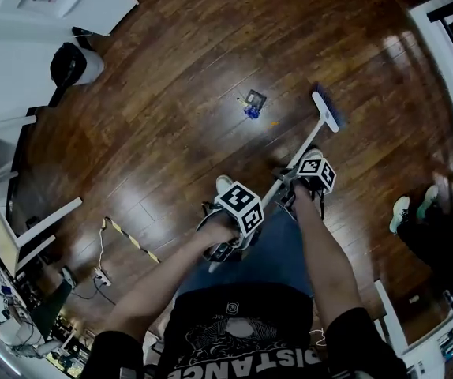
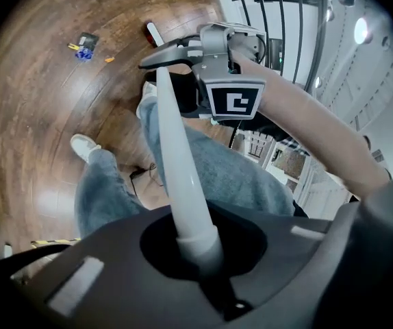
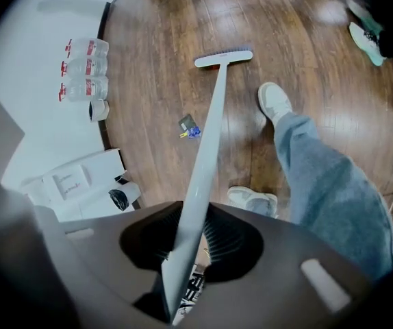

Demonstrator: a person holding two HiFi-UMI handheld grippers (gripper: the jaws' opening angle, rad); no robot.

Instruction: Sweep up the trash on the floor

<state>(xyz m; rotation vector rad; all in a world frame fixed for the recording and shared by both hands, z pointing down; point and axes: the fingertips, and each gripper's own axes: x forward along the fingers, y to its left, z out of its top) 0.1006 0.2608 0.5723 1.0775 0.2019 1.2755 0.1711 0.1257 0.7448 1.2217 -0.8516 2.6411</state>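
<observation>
While both forearms reach forward and down, the left gripper [image 2: 198,249] sits nearer the body than the right gripper [image 3: 183,266]. Between them slants a long white-handled broom [image 3: 210,125], its blue-bristled head [image 1: 326,110] down on the dark wooden floor [image 1: 179,69], right of a small heap of blue and dark trash [image 1: 252,104]. Both grippers' jaws clamp the handle, the left at its top end.

Dark glossy wooden floor [image 1: 179,93], small scraps of trash [image 1: 252,104] scattered near its middle, broom [image 1: 312,139] set with its head on the boards near the trash, yellow-black striped strip [image 1: 132,239] and power strip [image 1: 99,275] laid at lower left, bottles [image 3: 83,68] lined by the wall.
</observation>
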